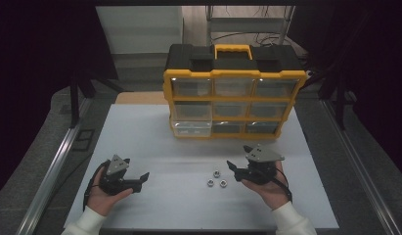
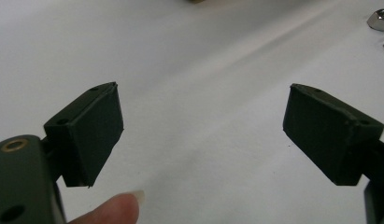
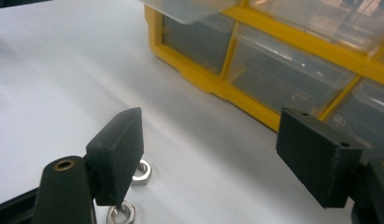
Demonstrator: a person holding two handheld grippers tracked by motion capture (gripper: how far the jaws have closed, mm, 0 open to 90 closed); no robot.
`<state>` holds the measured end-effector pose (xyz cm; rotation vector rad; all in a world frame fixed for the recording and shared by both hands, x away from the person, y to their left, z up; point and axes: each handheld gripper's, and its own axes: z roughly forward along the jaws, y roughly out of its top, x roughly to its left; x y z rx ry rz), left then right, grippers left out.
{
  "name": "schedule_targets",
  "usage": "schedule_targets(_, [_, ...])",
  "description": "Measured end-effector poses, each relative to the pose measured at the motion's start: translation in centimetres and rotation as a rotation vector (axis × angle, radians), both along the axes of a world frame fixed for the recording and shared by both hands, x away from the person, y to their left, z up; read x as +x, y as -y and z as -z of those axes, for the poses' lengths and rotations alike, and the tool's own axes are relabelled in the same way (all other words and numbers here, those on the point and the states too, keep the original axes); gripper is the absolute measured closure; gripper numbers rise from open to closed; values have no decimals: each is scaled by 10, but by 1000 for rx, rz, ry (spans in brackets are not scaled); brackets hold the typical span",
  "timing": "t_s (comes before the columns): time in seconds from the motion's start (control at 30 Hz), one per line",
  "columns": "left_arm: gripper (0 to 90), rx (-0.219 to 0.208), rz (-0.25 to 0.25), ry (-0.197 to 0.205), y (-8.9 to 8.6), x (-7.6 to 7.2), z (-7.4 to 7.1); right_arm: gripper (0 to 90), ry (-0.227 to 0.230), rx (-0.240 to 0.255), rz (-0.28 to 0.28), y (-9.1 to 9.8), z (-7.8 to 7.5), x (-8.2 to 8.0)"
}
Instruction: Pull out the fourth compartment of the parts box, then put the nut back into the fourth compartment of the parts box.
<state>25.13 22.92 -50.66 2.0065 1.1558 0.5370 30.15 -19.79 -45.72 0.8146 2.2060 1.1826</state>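
You are on the approach: your right tongs [image 1: 236,168] stand wide open and empty just beside the three small silver hex nuts [image 1: 216,179] on the white table [image 1: 140,147]. Next, I judge, you must lower one jaw on each side of a single nut and close. Your left tongs [image 1: 140,179] rest nearby, equally wide open, holding nothing. Beyond stands the yellow-framed organiser with clear plastic drawers [image 1: 233,105], its lower left drawer pulled out.
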Motion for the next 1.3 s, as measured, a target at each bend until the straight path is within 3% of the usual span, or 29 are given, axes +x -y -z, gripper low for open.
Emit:
schedule_targets(0.27, [130,0,-2,-1,-1,-1,0,241,-47,-3,7,6,3,3])
schedule_targets(0.53, [130,-9,-7,4,-2,-2,-2,225,-84,-29,-12,1,3,4])
schedule_targets(0.9, [130,-5,-6,3,-2,-2,-1,193,-154,-47,9,-2,7,10])
schedule_targets(1.1, [130,-5,-6,-2,-1,-1,0,184,-180,-85,-6,-9,10,11])
schedule_targets(1.3, [130,-3,-8,-1,-3,-2,-1,175,-223,-138,-56,-22,18,11])
